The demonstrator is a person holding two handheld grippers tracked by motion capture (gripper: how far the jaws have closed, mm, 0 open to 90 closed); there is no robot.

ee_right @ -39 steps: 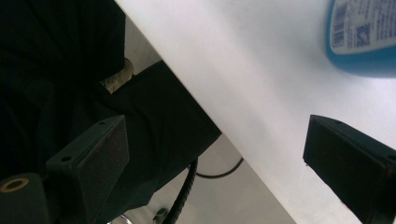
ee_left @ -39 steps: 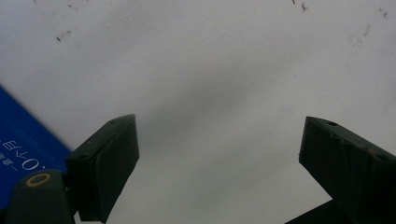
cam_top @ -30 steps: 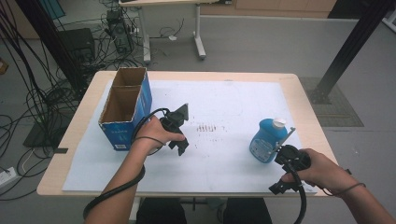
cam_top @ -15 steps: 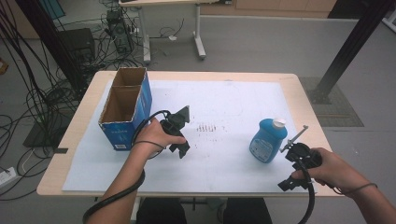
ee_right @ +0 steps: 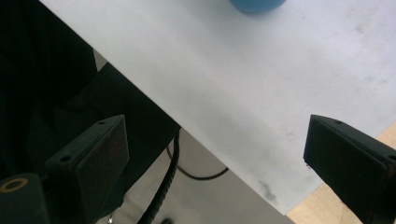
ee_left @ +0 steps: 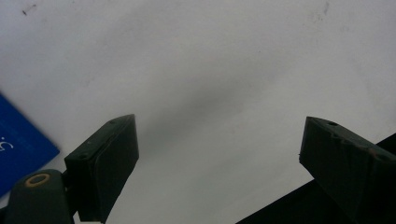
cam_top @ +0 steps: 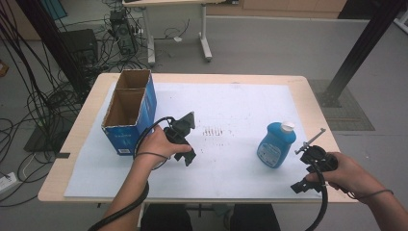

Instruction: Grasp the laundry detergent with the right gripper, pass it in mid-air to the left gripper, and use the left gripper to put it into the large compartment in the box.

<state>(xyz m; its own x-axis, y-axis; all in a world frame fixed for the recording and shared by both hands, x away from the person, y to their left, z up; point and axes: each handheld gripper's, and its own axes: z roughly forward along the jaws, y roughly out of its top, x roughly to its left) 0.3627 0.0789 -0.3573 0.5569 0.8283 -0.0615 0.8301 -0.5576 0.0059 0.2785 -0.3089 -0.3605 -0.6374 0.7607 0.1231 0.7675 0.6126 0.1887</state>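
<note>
Bottle [cam_top: 276,145] stands upright on the white sheet [cam_top: 231,106], right half of the worktop [cam_top: 308,91], white cap on top, label facing you. Its blue base also shows at the top edge of the right gripper view [ee_right: 257,4].

Your right tool [cam_top: 299,185] sits just right of the bottle, near the worktop's front right corner, not touching it. Jaws stand wide apart with nothing between them; in the right gripper view they hang over the sheet's front edge, with bare wood showing at one corner and a cable [ee_right: 163,196] below the edge. Your right hand [cam_top: 344,173] wraps the handle, cable trailing toward you.

Your left tool [cam_top: 188,159] is well apart from the bottle, on the left half of the sheet, just beside the box [cam_top: 130,113]. Jaws are spread wide here too, empty, pointing down at plain white sheet in the left gripper view [ee_left: 219,135]; a blue corner of the box [ee_left: 21,140] shows at that view's left. Your left hand [cam_top: 156,144] holds the handle.

Box is blue cardboard, open on top, two compartments, both look empty from the high view. It stands on the sheet's left edge.

Faint dark marks [cam_top: 218,131] sit on the sheet between left tool and bottle.
</note>
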